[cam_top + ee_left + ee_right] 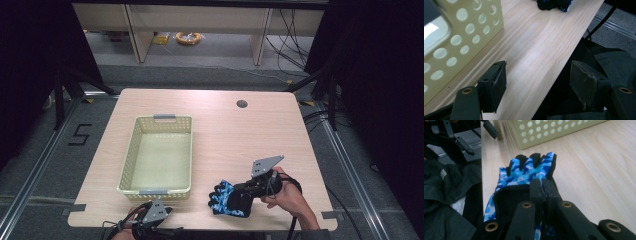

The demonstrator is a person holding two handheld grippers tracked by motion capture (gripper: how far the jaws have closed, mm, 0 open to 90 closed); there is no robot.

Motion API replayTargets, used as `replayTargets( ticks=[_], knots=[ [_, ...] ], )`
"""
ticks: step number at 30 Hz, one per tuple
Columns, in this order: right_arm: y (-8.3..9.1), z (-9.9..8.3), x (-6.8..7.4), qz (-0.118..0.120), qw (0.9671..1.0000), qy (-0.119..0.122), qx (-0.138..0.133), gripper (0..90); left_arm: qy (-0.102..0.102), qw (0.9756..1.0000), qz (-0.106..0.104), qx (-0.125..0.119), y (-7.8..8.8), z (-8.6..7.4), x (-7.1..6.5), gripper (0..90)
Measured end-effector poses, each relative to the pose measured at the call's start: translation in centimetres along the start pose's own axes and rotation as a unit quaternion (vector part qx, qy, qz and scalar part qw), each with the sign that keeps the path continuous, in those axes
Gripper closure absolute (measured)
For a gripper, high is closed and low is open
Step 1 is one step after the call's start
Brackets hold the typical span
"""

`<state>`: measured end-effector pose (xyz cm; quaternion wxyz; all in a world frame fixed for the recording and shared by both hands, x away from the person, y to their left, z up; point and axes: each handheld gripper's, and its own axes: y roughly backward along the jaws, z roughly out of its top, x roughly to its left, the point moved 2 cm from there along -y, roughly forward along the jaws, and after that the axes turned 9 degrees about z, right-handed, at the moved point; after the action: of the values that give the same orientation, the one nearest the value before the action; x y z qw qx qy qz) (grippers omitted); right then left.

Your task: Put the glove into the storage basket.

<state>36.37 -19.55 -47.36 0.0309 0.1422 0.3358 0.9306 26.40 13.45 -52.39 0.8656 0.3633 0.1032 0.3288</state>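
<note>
Under both tongs spreads the pale wood worktop, with a small round hole near its far edge, well beyond the right tongs. Just ahead of the left tongs stands the cream perforated basket, its near wall close to the worktop's front edge and nothing showing on its floor; in the left gripper view its holed wall rises just beside the left-hand jaw. Pinched in the right tongs is a blue camouflage glove with black fingertips; the jaws are pressed together on its cuff edge, and its fingers point away from the tongs toward the basket. That glove lies on the worktop to the right of the basket's near corner, between the two tongs. At the front edge the left tongs hang spread wide with nothing between the jaws, one jaw over the wood and the other past the edge. A hand grips the right tongs
</note>
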Motion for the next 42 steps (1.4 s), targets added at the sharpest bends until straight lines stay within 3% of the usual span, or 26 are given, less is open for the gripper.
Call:
replayTargets(
  ticks=[3, 4, 6, 7, 11, 15, 17, 18, 21, 24, 28, 32, 34, 35, 36, 37, 39, 40, 41, 42],
  knots=[
    [-0.2, -0.2, -0.2, 0.007, 1.0000, -0.007, 0.004, 88.2, 0.004, 1.0000, -0.004, -0.001, -0.1, 0.0, -0.1, 29.3],
    [-0.3, -0.2, -0.3, 0.012, 0.9999, -0.003, 0.006, 88.1, 0.016, 0.9999, -0.003, 0.002, -0.1, -0.1, -0.2, 29.3],
    [-0.6, -0.4, -0.5, 0.018, 0.9998, -0.003, 0.008, 87.8, 0.003, 1.0000, 0.000, 0.003, -0.1, 0.0, -0.1, 29.3],
    [-0.8, -0.4, -0.7, 0.021, 0.9996, -0.005, 0.016, 87.8, 0.016, 0.9999, -0.003, 0.001, -0.2, -0.1, -0.3, 29.3],
    [-1.4, -0.7, -1.4, 0.022, 0.9995, 0.000, 0.024, 85.8, 0.012, 0.9999, -0.005, 0.002, -0.4, 0.0, -0.4, 29.5],
    [-1.6, -1.0, -1.8, 0.006, 0.9994, -0.005, 0.035, 81.2, 0.006, 1.0000, -0.003, -0.003, -0.6, 0.3, -0.9, 29.7],
    [-1.4, -1.1, -1.7, -0.001, 0.9990, -0.017, 0.041, 80.3, -0.007, 1.0000, -0.004, -0.006, -0.7, 0.6, -1.1, 30.1],
    [-1.4, -1.1, -1.8, -0.003, 0.9992, -0.012, 0.039, 79.8, -0.003, 0.9999, -0.009, -0.009, -0.8, 0.7, -1.3, 30.3],
    [-1.2, -1.1, -1.7, -0.020, 0.9988, -0.026, 0.037, 78.0, -0.013, 0.9998, -0.007, -0.014, -1.1, 1.1, -1.7, 30.5],
    [-0.5, -0.8, -1.2, -0.042, 0.9981, -0.035, 0.027, 77.3, -0.008, 0.9996, -0.016, -0.020, -1.4, 1.7, -2.2, 30.7],
    [1.0, -0.9, 0.3, -0.092, 0.9934, -0.064, 0.024, 75.8, -0.021, 0.9992, -0.022, -0.024, -1.9, 2.6, -2.8, 31.2],
    [1.8, -2.0, 1.5, -0.133, 0.9856, -0.104, 0.014, 74.9, -0.034, 0.9986, -0.024, -0.033, -2.3, 3.7, -3.5, 31.7],
    [2.1, -2.6, 2.1, -0.148, 0.9836, -0.100, 0.021, 75.0, -0.053, 0.9977, -0.022, -0.037, -2.5, 4.3, -3.5, 32.6],
    [2.1, -3.0, 2.3, -0.155, 0.9832, -0.092, 0.029, 75.0, -0.039, 0.9981, -0.024, -0.040, -2.7, 4.6, -3.7, 33.0],
    [2.2, -3.2, 2.6, -0.162, 0.9807, -0.103, 0.035, 75.0, -0.046, 0.9980, -0.020, -0.040, -2.8, 4.8, -3.6, 33.8],
    [2.3, -3.5, 2.9, -0.164, 0.9802, -0.103, 0.041, 75.2, -0.054, 0.9974, -0.020, -0.044, -2.9, 5.0, -3.6, 34.4],
    [2.2, -4.0, 3.1, -0.152, 0.9821, -0.099, 0.052, 75.6, -0.044, 0.9978, -0.020, -0.045, -3.2, 5.3, -3.9, 36.2],
    [2.1, -4.2, 3.3, -0.155, 0.9796, -0.116, 0.054, 76.1, -0.055, 0.9975, -0.019, -0.040, -3.2, 5.5, -3.8, 37.4],
    [1.8, -4.3, 3.6, -0.149, 0.9783, -0.129, 0.062, 76.1, -0.051, 0.9974, -0.020, -0.047, -3.4, 5.7, -4.0, 38.5],
    [1.7, -4.5, 3.5, -0.146, 0.9791, -0.125, 0.067, 76.1, -0.061, 0.9968, -0.025, -0.046, -3.4, 5.8, -4.0, 40.0]
  ],
)
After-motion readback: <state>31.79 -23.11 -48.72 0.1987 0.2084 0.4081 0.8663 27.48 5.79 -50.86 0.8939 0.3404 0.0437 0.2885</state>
